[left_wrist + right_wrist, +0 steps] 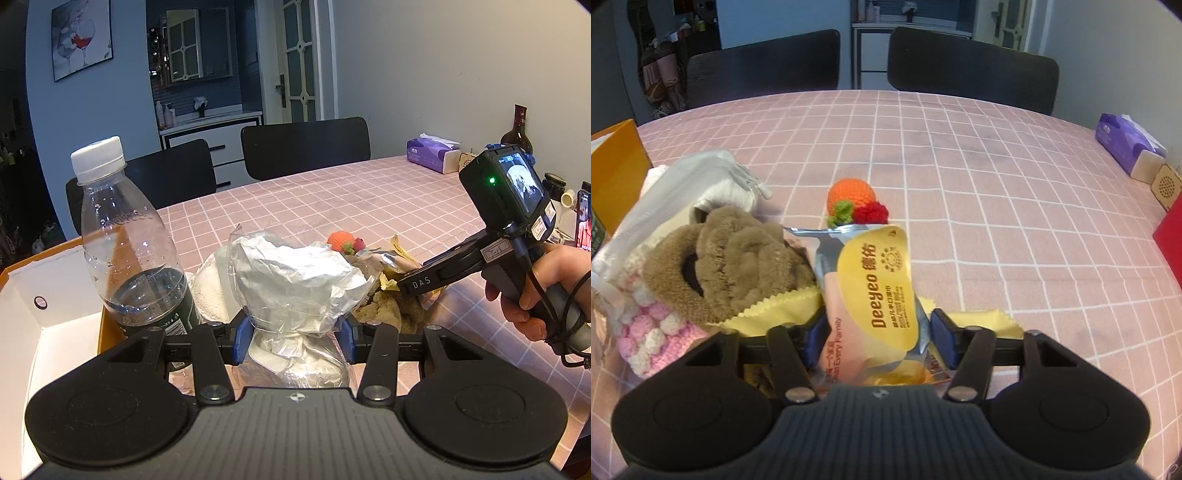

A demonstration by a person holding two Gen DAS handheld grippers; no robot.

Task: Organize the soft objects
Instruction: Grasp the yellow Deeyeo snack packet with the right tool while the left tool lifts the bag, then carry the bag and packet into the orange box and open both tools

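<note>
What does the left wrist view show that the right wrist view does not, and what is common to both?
Only left wrist: a plastic bottle, the white bag between the left gripper's pads, and the right gripper from outside.
Only right wrist: the wipes pack, a pink knitted piece.
Both: the knitted orange toy, the purple tissue pack.

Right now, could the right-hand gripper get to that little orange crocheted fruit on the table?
Probably not directly. The right gripper has the wet wipes pack between its jaws, and the crocheted fruit lies just beyond that pack, so the pack stands in the way.
</note>
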